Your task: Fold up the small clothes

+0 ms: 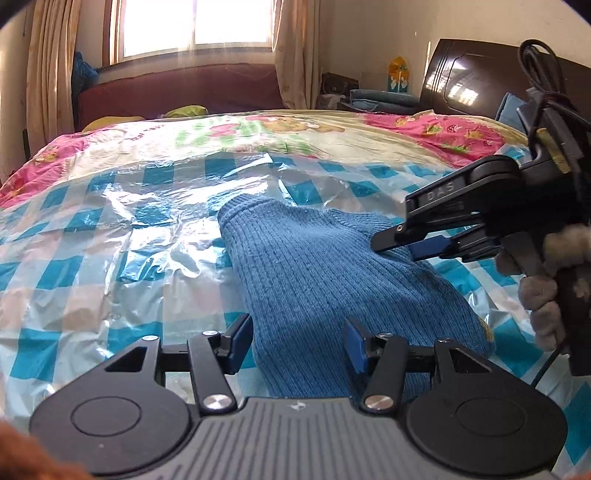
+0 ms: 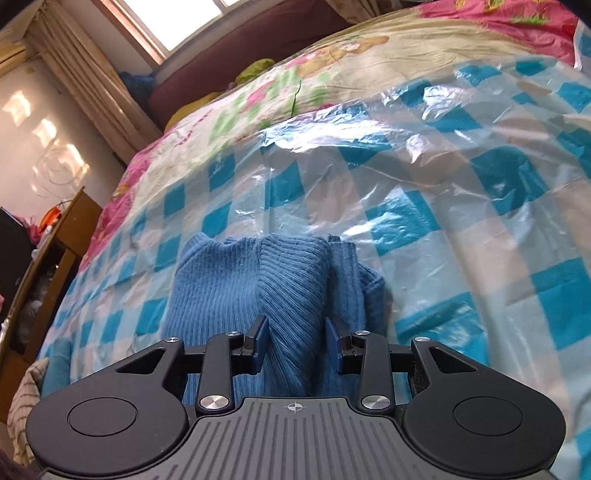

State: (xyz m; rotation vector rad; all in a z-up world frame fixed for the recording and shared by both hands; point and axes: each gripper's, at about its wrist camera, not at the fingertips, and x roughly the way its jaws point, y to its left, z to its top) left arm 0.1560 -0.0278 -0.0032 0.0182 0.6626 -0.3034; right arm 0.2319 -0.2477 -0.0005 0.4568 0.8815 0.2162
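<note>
A blue ribbed knit garment (image 1: 317,280) is seen from the left wrist camera, spread on a blue-and-white checked plastic sheet (image 1: 110,236) that covers a bed with a floral quilt (image 1: 436,133); the garment runs from the picture's centre down to 6 o'clock. The left gripper (image 1: 299,345) is held at 6 o'clock with its jaws moderately apart, knit fabric lying between them; whether the pads press on it cannot be told. At 3 o'clock the right gripper (image 1: 395,245), carried by a gloved hand (image 1: 546,302), is pointed at the garment's right edge, its fingers narrowly parted. A window (image 1: 195,26) and curtains are shown at 12 o'clock. In the right wrist view, the garment (image 2: 236,288) is bunched at centre, a raised fold running down to 6 o'clock between the blue pads of the right gripper (image 2: 295,341), which stand apart on either side of it without visibly clamping. The checked sheet (image 2: 461,229) fills 3 o'clock.
</note>
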